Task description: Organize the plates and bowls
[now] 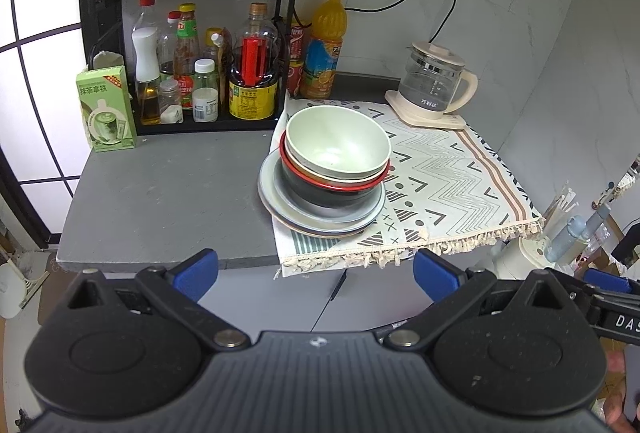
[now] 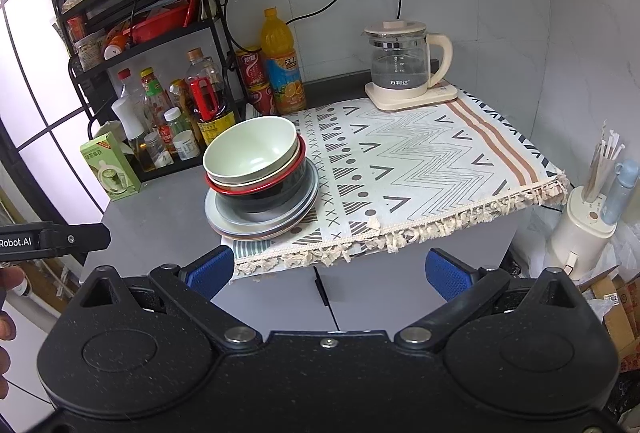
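Both grippers are hovering in front of the grey counter (image 1: 160, 193), short of its near edge and touching nothing. The left gripper (image 1: 316, 273) is presenting its blue fingertips (image 1: 200, 271) spread wide with nothing between them, and the right gripper (image 2: 330, 269) is doing the same, its blue pads (image 2: 446, 275) standing far apart and empty. The dishes are sitting in one stack at the left edge of the patterned cloth (image 1: 440, 169), partly overhanging onto the bare counter. A pale green bowl (image 1: 338, 141) is resting on top, tilted slightly, nested in a cream bowl whose rim (image 1: 320, 175) is showing just beneath it; both are sitting inside a black bowl with a red rim (image 1: 320, 189). This group is standing on grey plates (image 1: 288, 209), with a tan plate edge (image 1: 320, 233) showing at the bottom (the exact plate count cannot be determined). A glass kettle (image 1: 434, 81) on its cream base is standing at the far right corner of the cloth, well apart from the stack. A black rack of sauce bottles (image 1: 208, 73) is occupying the back left of the counter, with an orange drink bottle (image 1: 324, 45) just beside it and a green carton (image 1: 106, 109) at the rack's left.
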Tool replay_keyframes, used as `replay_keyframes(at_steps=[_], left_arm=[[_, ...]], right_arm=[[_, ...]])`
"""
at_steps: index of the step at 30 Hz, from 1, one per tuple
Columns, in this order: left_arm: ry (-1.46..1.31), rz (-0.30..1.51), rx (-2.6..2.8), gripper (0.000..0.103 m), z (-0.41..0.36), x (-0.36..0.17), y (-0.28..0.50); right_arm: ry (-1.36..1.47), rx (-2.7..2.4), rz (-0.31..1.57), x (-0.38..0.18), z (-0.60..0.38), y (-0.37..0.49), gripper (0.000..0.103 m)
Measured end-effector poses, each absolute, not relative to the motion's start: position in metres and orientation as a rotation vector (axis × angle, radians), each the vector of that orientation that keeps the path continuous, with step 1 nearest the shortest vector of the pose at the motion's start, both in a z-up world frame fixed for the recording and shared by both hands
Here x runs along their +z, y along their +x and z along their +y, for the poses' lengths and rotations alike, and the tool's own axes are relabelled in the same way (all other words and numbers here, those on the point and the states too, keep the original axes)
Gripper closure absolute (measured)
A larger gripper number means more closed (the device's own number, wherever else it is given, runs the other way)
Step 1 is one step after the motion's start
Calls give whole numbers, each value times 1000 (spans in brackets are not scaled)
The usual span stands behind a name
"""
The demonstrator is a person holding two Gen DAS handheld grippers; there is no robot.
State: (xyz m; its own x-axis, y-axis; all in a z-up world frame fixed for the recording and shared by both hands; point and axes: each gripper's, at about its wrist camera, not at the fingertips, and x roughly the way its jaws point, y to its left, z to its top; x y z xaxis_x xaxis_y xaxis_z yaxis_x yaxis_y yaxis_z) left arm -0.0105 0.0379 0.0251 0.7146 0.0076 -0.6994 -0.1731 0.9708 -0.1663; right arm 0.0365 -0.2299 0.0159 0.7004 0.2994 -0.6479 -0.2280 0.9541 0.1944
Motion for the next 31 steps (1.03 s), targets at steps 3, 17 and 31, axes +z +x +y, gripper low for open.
replay_keyframes(at_steps=[3,17,31], left_arm=[[-214,767,99,0,35,27,-8],[-210,780,110,1,37,26,-6],[-188,806,89,1,27,23,-3]], right_arm=[[103,291,738,17,-232,38,0],[97,282,745,20,-235,40,0],[111,281,760,15,-241,38,0]])
